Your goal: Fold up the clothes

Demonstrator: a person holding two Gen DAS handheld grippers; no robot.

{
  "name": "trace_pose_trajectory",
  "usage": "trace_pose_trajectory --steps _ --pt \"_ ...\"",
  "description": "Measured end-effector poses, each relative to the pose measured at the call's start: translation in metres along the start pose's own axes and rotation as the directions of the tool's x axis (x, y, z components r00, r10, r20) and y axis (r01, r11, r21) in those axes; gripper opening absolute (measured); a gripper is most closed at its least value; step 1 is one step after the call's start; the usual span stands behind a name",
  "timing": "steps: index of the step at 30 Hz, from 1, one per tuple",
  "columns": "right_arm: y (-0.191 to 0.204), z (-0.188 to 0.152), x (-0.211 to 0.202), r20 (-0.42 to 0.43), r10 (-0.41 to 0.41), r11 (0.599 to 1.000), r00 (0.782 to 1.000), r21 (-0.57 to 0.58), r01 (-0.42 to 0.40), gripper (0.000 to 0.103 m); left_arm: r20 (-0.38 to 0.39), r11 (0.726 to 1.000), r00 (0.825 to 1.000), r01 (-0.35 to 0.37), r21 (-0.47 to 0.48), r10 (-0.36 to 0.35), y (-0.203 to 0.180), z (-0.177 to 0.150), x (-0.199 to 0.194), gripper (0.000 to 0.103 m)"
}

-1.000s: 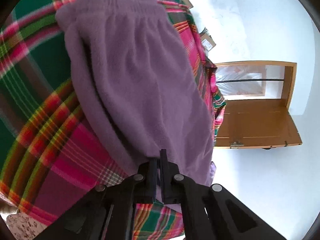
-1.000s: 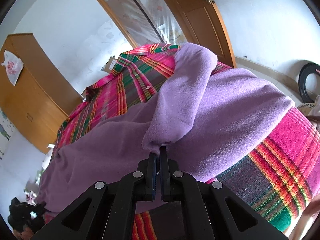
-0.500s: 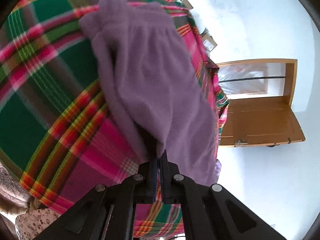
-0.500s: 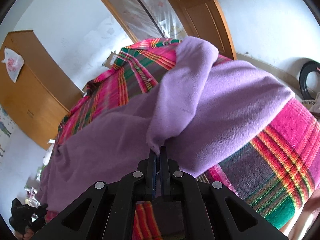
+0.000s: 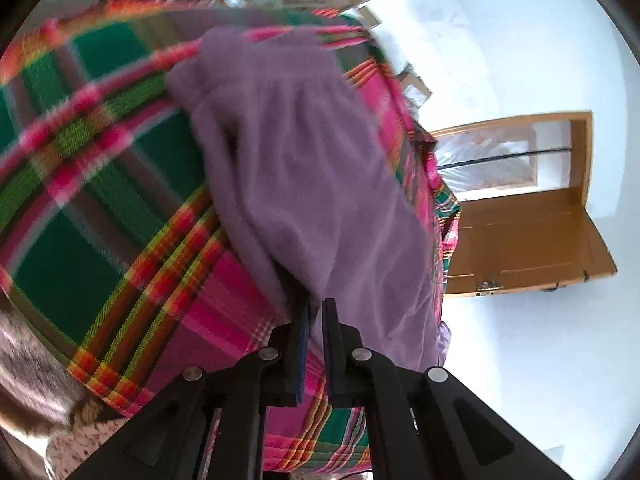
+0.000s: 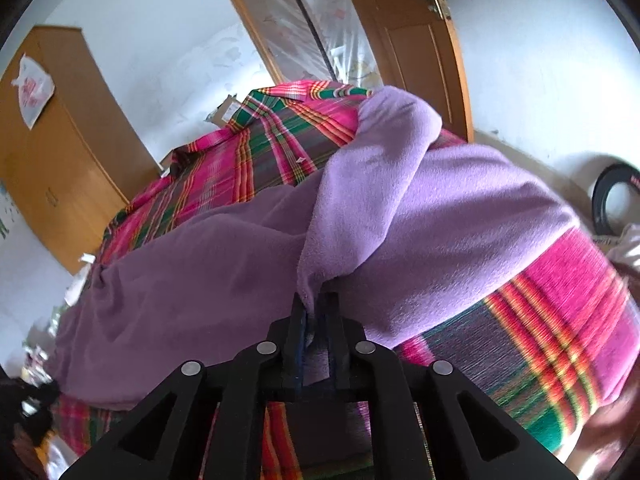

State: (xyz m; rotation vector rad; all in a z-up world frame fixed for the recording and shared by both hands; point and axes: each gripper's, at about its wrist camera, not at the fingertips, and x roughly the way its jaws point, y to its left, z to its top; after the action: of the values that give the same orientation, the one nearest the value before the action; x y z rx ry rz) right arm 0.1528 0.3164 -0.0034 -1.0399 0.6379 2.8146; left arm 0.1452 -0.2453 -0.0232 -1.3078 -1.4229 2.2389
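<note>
Underneath everything lay a plaid blanket [image 5: 100, 208], pink, green and red, with the purple fleece garment [image 6: 200, 264] spread across it. A wooden wardrobe [image 6: 60, 152] stood by the wall, and an open wooden door [image 5: 520, 240] stood past the blanket's edge. The right tongs [image 6: 314, 310] were pressed together on a raised corner of the garment, its fold hiding the blanket behind. The left tongs [image 5: 315, 312] stood slightly parted at the garment's edge; half a second before, they had been shut on it.
</note>
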Motion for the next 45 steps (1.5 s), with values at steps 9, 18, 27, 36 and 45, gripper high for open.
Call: trace_pose_trajectory --steps 9,18,27,36,45 --pt "-0.006 0.006 -0.010 -0.011 0.012 0.999 1.000 -0.044 -0.012 0.017 0.016 0.982 1.000 0.014 0.191 -0.017 -0.050 -0.002 0.010 0.017" --pt "-0.014 0.029 -0.025 0.029 0.010 0.998 1.000 -0.067 -0.008 0.017 -0.112 0.920 0.992 0.100 0.378 -0.061 -0.116 -0.009 0.055 0.023" --pt "-0.015 0.085 0.000 0.046 -0.060 0.992 0.997 -0.105 0.064 0.027 -0.318 0.893 0.947 0.176 0.414 -0.039 -0.151 -0.023 0.123 0.023" --pt "0.007 0.126 0.071 -0.057 -0.184 0.954 0.981 -0.250 0.164 0.037 -0.416 0.871 0.909 0.206 0.445 -0.002 -0.166 -0.033 0.162 0.025" --pt "0.011 0.138 0.124 -0.165 -0.298 0.917 0.940 -0.323 0.234 0.037 -0.413 0.825 0.910 0.203 0.528 0.040 -0.187 -0.038 0.184 0.026"
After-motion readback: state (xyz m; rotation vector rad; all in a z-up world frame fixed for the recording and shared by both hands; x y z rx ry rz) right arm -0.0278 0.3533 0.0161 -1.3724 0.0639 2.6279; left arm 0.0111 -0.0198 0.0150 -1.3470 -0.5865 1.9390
